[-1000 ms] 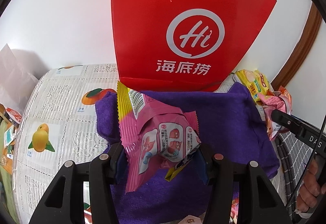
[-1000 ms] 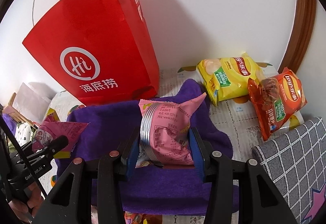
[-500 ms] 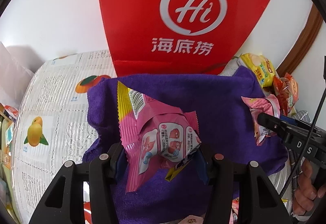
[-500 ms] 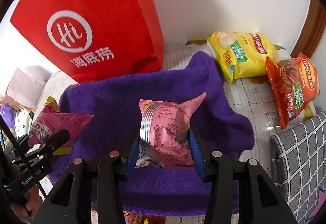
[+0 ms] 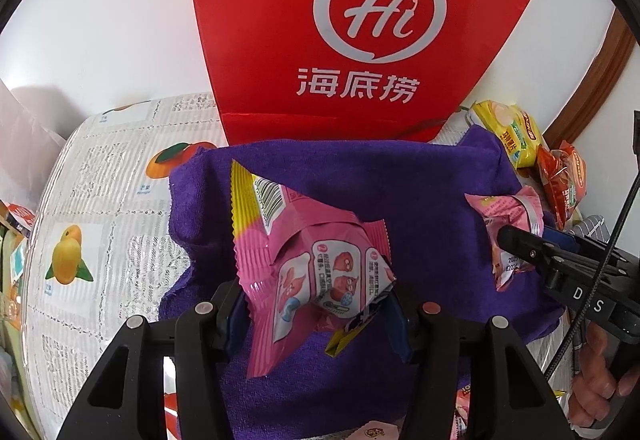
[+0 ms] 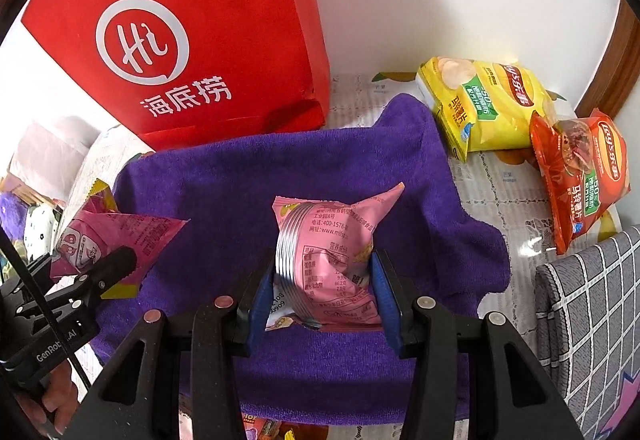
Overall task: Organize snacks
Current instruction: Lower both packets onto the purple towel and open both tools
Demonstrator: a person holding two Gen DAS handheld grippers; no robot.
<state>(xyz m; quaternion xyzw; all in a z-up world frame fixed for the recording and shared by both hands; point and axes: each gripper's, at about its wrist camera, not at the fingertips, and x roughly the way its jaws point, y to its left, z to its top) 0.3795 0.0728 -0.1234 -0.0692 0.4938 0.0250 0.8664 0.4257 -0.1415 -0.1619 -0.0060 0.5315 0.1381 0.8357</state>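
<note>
My left gripper (image 5: 316,316) is shut on a dark pink snack packet with a yellow edge (image 5: 308,264), held above the purple towel (image 5: 400,184). It also shows at the left of the right wrist view (image 6: 116,232). My right gripper (image 6: 326,292) is shut on a light pink snack packet (image 6: 332,260), also above the towel (image 6: 240,192); it shows in the left wrist view (image 5: 504,224) at the right. A red paper bag (image 5: 360,32) stands behind the towel against the wall.
A yellow chip bag (image 6: 484,104) and an orange chip bag (image 6: 584,172) lie at the back right on the fruit-print tablecloth (image 5: 100,208). A grey checked cushion (image 6: 592,320) is at the right. More small snacks lie at the near edge (image 6: 272,430).
Both grippers have moved up and forward over the towel, each still holding its packet. The red bag looms larger and the right gripper has come closer in the left view.
</note>
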